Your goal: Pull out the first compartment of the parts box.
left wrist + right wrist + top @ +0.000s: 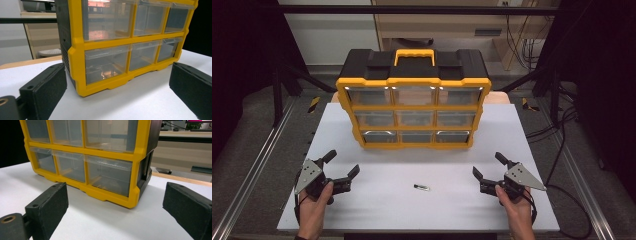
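Note:
A yellow and black drawer cabinet (413, 100) with clear drawers stands upright at the back middle of the white table (412, 200). A small dark item (422, 188) lies on the table in front of it, between my two grippers. My left gripper (341, 164) rests at the front left, held by a hand, open and empty. Its view looks at the cabinet's lower left drawers (106, 62) between wide-apart pads (45, 92). My right gripper (488, 165) sits at the front right, also open and empty, facing the cabinet's lower right corner (132, 200).
Metal rails (257, 165) run along both sides of the table. Cables (562, 130) trail on the floor at the right. A wooden board edge (180, 178) shows behind the cabinet. The dark surroundings hold frame posts.

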Demonstrator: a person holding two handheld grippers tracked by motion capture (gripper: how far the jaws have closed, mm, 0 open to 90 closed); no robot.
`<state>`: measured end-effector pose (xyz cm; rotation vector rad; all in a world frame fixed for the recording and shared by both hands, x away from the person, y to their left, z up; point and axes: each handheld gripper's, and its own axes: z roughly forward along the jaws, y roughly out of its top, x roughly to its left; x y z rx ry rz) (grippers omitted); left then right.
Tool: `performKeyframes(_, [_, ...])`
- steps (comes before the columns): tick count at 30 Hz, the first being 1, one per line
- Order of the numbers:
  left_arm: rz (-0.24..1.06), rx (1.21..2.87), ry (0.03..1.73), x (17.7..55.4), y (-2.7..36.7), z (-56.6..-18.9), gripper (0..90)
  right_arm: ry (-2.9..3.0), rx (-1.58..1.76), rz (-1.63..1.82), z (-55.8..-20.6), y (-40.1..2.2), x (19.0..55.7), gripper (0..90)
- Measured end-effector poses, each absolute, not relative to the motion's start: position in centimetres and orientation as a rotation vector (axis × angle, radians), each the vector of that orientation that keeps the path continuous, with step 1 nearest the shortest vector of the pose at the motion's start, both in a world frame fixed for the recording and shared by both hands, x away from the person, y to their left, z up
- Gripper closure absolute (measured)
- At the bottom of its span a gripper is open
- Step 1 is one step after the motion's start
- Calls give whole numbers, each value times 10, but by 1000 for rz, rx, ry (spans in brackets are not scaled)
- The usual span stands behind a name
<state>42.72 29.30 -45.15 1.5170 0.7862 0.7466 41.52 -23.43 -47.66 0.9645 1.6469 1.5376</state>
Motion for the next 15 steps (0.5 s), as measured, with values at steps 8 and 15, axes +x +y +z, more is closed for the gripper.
performKeyframes(8, [739, 1544, 779, 426, 287, -449, 13, 1666, 945, 1508, -476, -232, 412, 63])
performKeyframes(15, [773, 1589, 760, 425, 278, -446, 20, 1674, 939, 1489, -476, -228, 411, 57])
